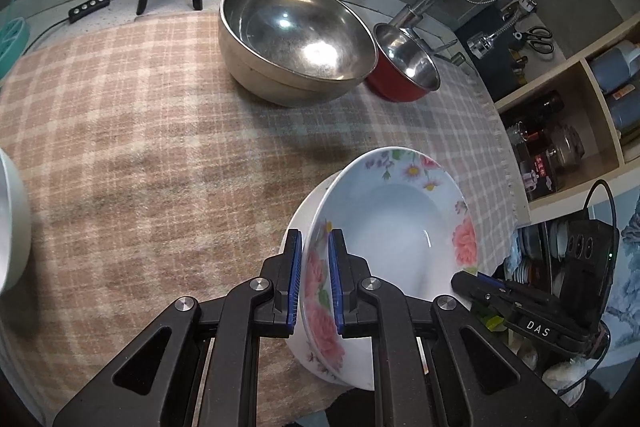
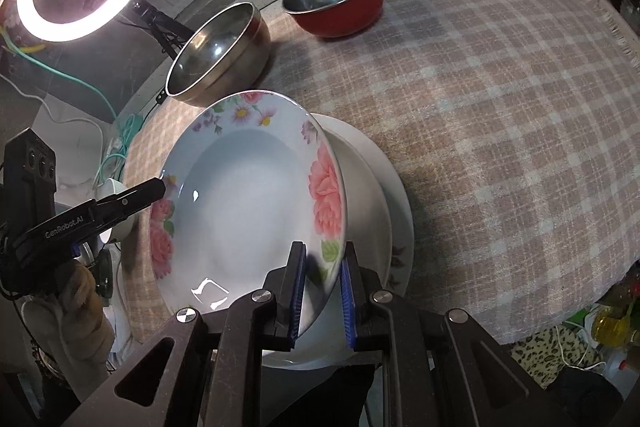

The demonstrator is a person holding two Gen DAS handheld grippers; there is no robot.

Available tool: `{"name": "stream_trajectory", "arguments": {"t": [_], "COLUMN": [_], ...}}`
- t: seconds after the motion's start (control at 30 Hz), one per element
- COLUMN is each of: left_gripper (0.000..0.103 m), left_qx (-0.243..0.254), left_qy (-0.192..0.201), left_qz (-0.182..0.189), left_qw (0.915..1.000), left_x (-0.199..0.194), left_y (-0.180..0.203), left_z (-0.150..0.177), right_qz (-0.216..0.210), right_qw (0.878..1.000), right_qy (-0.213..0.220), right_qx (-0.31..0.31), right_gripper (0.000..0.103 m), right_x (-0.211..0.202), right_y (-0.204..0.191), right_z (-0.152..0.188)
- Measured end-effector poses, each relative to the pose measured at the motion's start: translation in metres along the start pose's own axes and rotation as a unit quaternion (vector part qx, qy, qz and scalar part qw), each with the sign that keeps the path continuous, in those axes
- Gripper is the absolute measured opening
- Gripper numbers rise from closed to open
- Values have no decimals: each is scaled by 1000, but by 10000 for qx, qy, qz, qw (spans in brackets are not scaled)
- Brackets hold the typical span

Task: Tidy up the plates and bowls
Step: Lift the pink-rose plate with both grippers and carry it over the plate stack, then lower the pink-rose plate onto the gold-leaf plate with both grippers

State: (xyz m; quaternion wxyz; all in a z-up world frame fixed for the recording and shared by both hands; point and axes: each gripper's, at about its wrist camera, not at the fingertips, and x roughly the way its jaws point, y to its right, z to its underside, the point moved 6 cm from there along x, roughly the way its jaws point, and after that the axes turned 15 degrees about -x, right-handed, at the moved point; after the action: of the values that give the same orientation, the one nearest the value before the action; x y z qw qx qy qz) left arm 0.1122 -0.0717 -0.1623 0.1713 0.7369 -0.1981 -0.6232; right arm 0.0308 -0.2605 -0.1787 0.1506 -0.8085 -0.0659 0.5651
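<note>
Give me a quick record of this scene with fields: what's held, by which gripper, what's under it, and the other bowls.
held: floral plate, tilted
left hand-held gripper: shut on the plate's rim
right hand-held gripper: straddles the opposite rim, closure unclear
beneath: white plate on the checked cloth
other bowls: large steel bowl, red bowl, apparently touching

Both tongs [image 1: 314, 283] [image 2: 322, 297] clamped, fingers near-closed
</note>
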Motion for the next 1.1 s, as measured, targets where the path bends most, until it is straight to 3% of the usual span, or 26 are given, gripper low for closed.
{"name": "stream_trajectory", "arguments": {"t": [1.1], "left_gripper": [11], "left_qx": [-138], "left_qy": [-215], "left_qz": [-80], "left_qw": [9996], "left_x": [12], "left_y": [-7], "left_z": [15], "right_qz": [189], "right_qw": [9991], "right_qy": [-231], "right_qx": [-297], "right_gripper": [19], "right_x": [8], "right_y": [1], "right_z": [8]}}
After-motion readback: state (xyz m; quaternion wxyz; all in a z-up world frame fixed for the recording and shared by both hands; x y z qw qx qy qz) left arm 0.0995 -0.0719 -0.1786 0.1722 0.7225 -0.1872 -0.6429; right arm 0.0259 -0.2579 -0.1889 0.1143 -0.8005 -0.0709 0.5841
